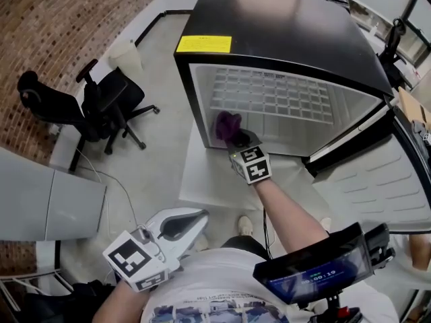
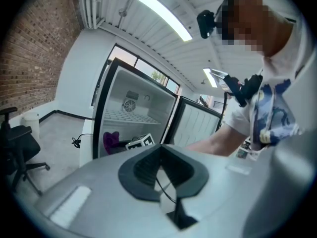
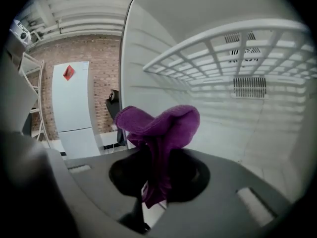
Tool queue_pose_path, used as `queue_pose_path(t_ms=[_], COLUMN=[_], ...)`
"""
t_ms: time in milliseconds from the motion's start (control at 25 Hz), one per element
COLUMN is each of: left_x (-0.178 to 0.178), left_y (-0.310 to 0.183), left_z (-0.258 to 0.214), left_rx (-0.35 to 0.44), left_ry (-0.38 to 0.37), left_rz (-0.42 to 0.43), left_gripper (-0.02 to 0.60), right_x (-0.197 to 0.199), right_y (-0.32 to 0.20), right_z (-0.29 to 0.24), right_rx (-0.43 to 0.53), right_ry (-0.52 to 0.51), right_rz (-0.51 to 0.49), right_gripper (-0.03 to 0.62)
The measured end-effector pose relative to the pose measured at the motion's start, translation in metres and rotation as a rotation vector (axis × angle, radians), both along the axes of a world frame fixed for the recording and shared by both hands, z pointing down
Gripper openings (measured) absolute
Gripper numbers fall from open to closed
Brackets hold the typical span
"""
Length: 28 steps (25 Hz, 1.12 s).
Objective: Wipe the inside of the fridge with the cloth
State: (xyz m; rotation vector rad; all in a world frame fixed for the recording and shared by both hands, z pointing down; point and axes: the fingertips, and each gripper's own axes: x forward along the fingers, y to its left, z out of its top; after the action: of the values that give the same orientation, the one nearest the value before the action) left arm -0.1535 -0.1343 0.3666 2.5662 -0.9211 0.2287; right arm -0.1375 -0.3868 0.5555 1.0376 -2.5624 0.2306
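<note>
Fridge: black fridge (image 1: 289,25) with a white inside, standing open at 12 to 1 o'clock of the head view; a yellow rectangular label (image 1: 203,44) lies on its top near the front edge
Door: white-lined fridge door (image 1: 377,180), swung wide at 3 o'clock
Shelf: white wire shelf (image 1: 269,96) across the upper part of the compartment
Chair: black wheeled office chair (image 1: 87,106) at 9 to 10 o'clock, on the grey floor beside the brick wall, well apart from the fridge
Left gripper: left gripper (image 1: 199,215) held low at 7 o'clock, outside the fridge and close to the person's body; its jaws are closed together with nothing between them
Right gripper: right gripper (image 3: 156,175) reaches into the fridge below the wire shelf, jaws clamped on the cloth
Cloth: purple bunched cloth (image 3: 158,125) sits inside the fridge near the left inner wall, its folds bulging above the jaws and one end hanging down between them; whether it touches the wall cannot be told
</note>
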Motion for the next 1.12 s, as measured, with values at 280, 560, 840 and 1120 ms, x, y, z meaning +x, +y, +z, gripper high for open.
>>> queue_pose_path(t_ms=[280,560,840,1120], left_x=[-0.008,-0.01,0.002,0.025], left_y=[-0.003,-0.013,-0.03,-0.045], left_z=[-0.001,0.005,0.006,0.006], left_rx=[0.007,-0.011,-0.02,-0.026], left_ry=[-0.019,-0.037,-0.04,-0.03], left_rz=[-0.026,-0.073,-0.061,-0.001], left_gripper=[0.005,0.005,0.005,0.005], right_x=[0.009,0.009,0.061,0.135], right_y=[-0.057,-0.092,-0.115,-0.129], right_z=[-0.027,-0.017,-0.005,-0.004], right_rx=[0.078,0.094,0.084,0.082], right_ry=[-0.003,0.056,0.072,0.091], right_rz=[0.105,0.119,0.231,0.369], right_gripper=[0.066,0.067,0.066,0.066])
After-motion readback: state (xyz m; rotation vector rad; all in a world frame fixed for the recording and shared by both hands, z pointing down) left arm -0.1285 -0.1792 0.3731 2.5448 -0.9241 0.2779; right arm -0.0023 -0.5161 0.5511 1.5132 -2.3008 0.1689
